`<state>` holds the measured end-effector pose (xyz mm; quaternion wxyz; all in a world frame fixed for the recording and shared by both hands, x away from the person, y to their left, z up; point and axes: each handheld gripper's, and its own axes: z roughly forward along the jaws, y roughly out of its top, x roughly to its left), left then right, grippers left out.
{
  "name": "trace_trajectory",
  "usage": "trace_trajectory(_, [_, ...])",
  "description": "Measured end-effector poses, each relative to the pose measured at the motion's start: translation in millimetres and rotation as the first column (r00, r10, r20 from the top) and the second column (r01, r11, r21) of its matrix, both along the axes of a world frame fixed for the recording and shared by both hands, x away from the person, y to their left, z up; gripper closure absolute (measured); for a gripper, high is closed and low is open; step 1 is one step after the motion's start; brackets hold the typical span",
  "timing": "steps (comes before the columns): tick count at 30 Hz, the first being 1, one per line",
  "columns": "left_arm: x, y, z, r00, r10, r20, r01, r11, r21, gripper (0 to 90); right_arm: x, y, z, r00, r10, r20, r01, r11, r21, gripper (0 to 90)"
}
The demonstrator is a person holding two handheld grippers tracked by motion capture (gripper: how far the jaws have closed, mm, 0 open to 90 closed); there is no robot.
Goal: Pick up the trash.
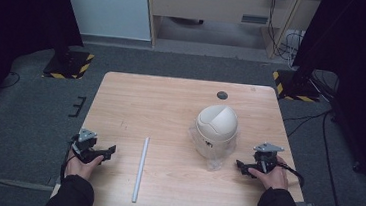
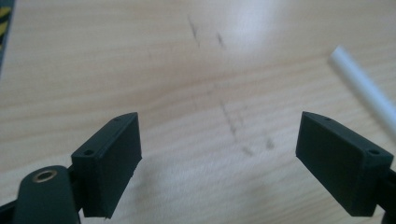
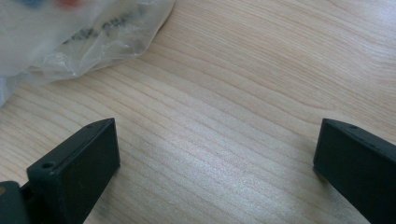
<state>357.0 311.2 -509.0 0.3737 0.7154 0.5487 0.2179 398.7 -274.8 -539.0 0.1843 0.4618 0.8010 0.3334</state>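
While both grippers rest on the tabletop (image 1: 170,107), fingers (image 2: 112,158) spread empty. Left gripper (image 1: 109,152) nears a white tube (image 1: 140,168); right gripper (image 1: 239,165) nears a bagged bin (image 1: 216,128).

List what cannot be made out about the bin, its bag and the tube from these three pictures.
- Small white bin, high view: its printed label is too small to read.
- Clear plastic bag, right gripper view: cut off by the top and left edges; its print and coloured spots are blurred.
- White tube, left gripper view: cut off by the right edge, out of focus.
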Motion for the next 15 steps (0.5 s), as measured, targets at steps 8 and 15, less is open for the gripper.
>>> trace_trajectory(8, [-6.8,-3.3,19.7,0.9958,-0.008,0.091,0.014,0.9982,-0.058,13.3,0.0,-0.8,0.1,1.0000,0.003,-0.001,-0.003,1.000,-0.002,0.7])
trace_trajectory(15, [-10.3,-1.4,33.2,0.9905,-0.009,0.137,0.020,0.9968,-0.077,13.7,-0.2,-1.8,0.0,0.9999,0.013,-0.001,-0.013,1.000,-0.001,0.7])
